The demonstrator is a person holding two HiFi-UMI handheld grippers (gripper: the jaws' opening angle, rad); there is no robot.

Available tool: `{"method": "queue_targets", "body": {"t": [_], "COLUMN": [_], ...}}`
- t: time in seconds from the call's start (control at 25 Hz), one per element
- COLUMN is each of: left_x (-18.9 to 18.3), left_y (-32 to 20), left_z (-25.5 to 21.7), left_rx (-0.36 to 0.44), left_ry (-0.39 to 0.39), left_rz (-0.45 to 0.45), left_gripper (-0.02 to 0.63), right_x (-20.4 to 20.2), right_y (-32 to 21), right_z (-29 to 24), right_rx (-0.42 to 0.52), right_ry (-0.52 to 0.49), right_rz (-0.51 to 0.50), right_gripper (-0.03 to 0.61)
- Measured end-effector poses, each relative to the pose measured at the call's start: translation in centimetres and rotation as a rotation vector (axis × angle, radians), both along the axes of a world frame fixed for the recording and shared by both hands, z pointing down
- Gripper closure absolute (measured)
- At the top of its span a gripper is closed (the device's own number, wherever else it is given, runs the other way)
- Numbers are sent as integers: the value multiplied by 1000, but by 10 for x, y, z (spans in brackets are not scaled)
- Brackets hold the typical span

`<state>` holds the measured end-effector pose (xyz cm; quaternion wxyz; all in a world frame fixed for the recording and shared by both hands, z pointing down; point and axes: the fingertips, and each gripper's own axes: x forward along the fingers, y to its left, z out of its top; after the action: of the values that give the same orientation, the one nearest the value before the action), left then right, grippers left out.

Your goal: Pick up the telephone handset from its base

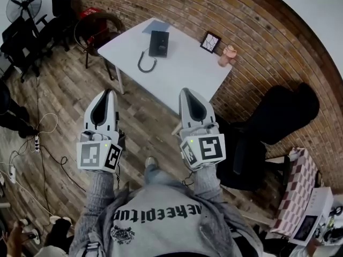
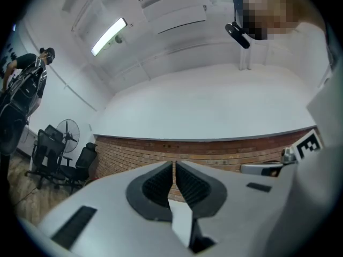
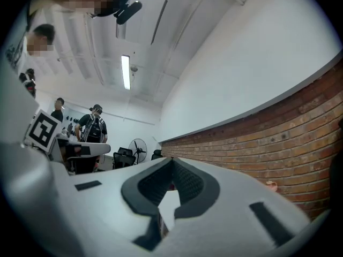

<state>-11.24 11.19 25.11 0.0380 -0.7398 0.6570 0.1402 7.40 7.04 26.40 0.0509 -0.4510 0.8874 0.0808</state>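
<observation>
A black telephone base (image 1: 159, 43) lies on the white table (image 1: 187, 68) ahead of me. A dark curved piece (image 1: 146, 63), seemingly the handset, rests on the tabletop just in front of the base. Both grippers hang over the wooden floor, well short of the table. My left gripper (image 1: 111, 91) is shut and empty, and in the left gripper view its gripper (image 2: 174, 163) shows pads meeting. My right gripper (image 1: 184, 91) is also shut with nothing held, and the right gripper view shows its gripper (image 3: 172, 160) pointing along the brick wall.
On the table stand a small picture frame (image 1: 210, 42), a pink object (image 1: 228, 55) and a bluish sheet (image 1: 155, 25). A black office chair (image 1: 278, 116) sits right of the table, with a red seat (image 1: 99, 25) behind it. Cables and a power strip (image 1: 36, 142) lie on the floor at left.
</observation>
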Motion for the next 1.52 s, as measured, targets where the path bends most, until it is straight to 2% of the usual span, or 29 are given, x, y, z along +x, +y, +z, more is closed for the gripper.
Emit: {"method": "queue_targets", "body": {"t": [0.44,0.96,1.52], "left_x": [3,10,6], "left_y": [-97,-149,-238], "left_z": [-14,-6,-3], "left_rx": [34,10,-1], "left_ry": [0,-25,-46], "left_rz": [-19,-43,53], "left_gripper": [594,594,594], "right_x": [-3,3,-3], "right_y": [-98,-157,-232], "right_z": [-5,6,8], "right_rx": [14,-19,-25], "right_ry": [-8,-47,-53], "right_rz": [-40,-65,19], "right_gripper": [574,574,574]}}
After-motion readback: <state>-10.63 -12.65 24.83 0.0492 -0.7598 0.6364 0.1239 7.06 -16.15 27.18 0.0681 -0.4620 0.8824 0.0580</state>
